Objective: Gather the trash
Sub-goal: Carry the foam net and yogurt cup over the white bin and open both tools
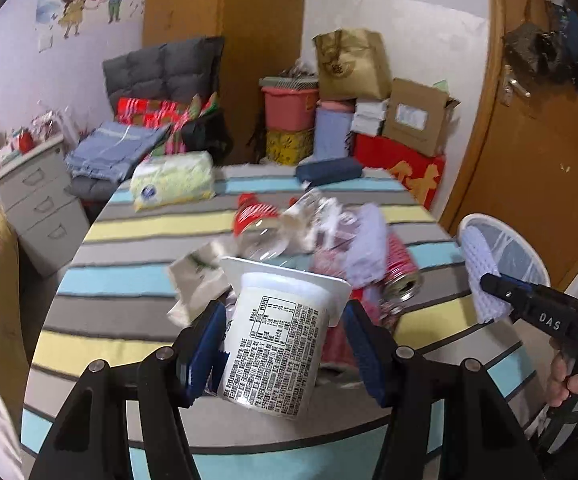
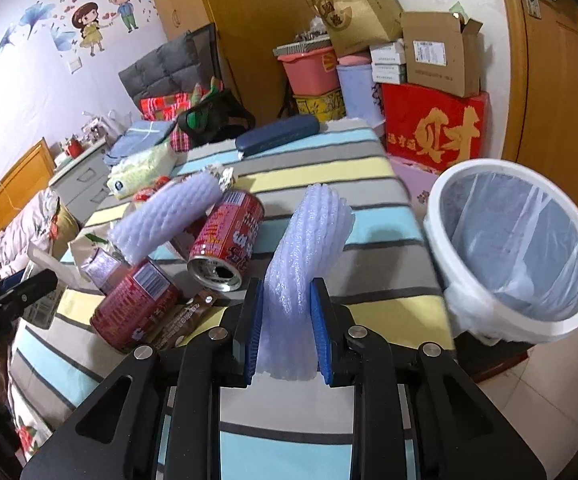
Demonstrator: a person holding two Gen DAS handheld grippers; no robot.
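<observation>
With our left gripper (image 1: 285, 344) pinching the cup (image 1: 273, 340) and our right gripper (image 2: 287, 332) squeezing the foam net (image 2: 301, 256), either could slip short of the bin (image 2: 529, 320) at right.

The yogurt cup (image 1: 277, 344) is smooth white plastic with printed writing. The foam net (image 2: 305, 256) looks soft and bumpy. The cans (image 2: 229, 240) are shiny metal. The striped cloth (image 2: 329, 168) looks soft and matt.

Close, downward wrist views, shared table (image 1: 137, 224)
</observation>
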